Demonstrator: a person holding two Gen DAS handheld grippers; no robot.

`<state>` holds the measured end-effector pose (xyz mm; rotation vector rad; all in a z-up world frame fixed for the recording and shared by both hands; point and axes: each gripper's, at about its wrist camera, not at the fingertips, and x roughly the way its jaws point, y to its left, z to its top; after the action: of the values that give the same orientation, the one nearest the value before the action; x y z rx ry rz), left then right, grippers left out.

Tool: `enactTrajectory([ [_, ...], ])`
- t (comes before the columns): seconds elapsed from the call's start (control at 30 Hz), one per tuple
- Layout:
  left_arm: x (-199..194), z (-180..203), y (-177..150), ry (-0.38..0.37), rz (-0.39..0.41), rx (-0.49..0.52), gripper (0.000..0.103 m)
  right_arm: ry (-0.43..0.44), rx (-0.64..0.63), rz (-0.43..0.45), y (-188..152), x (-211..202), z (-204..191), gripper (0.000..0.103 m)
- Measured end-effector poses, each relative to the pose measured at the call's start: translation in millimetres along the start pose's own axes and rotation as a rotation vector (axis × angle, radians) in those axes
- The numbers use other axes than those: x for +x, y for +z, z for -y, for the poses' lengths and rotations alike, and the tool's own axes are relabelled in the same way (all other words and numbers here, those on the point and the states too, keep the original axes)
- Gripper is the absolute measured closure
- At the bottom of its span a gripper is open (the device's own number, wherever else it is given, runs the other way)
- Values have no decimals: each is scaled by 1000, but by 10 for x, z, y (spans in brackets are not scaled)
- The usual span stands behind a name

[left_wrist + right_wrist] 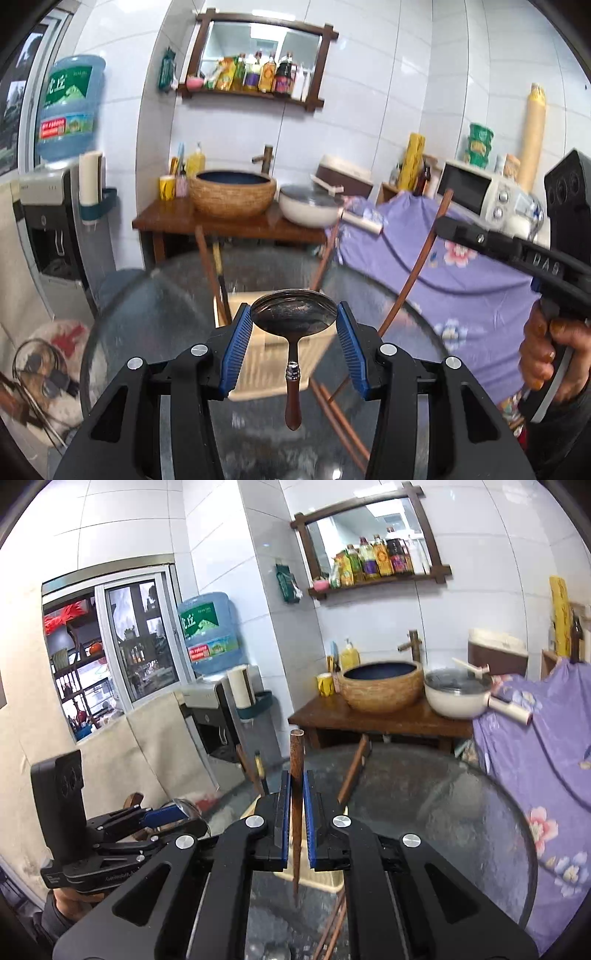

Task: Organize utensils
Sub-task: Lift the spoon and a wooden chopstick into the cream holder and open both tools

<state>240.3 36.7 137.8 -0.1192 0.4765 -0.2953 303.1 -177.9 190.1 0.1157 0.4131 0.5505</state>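
Note:
My left gripper is shut on a metal spoon, its blue pads pinching the bowl; the brown wooden handle hangs down toward me. It also shows in the right wrist view at lower left. My right gripper is shut on a dark brown chopstick held upright; the same chopstick slants across the left wrist view. A beige slotted utensil holder stands on the glass table below both grippers, with several utensils standing in it. More chopsticks lie on the glass.
The round glass table fills the foreground. Behind it a wooden stand carries a woven basin and a white pan. A purple floral cloth covers a counter on the right, a water dispenser stands left.

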Motion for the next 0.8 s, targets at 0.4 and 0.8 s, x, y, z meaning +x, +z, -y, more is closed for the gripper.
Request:
enactTrajectory([
  [0.4,396,-293,600,134,92,-62,57,-73,-16,144,579,275,-37,95],
  [0.8,910,-474,-23,149,-29,-106,57,-97,45,14,-135,863,209,95],
])
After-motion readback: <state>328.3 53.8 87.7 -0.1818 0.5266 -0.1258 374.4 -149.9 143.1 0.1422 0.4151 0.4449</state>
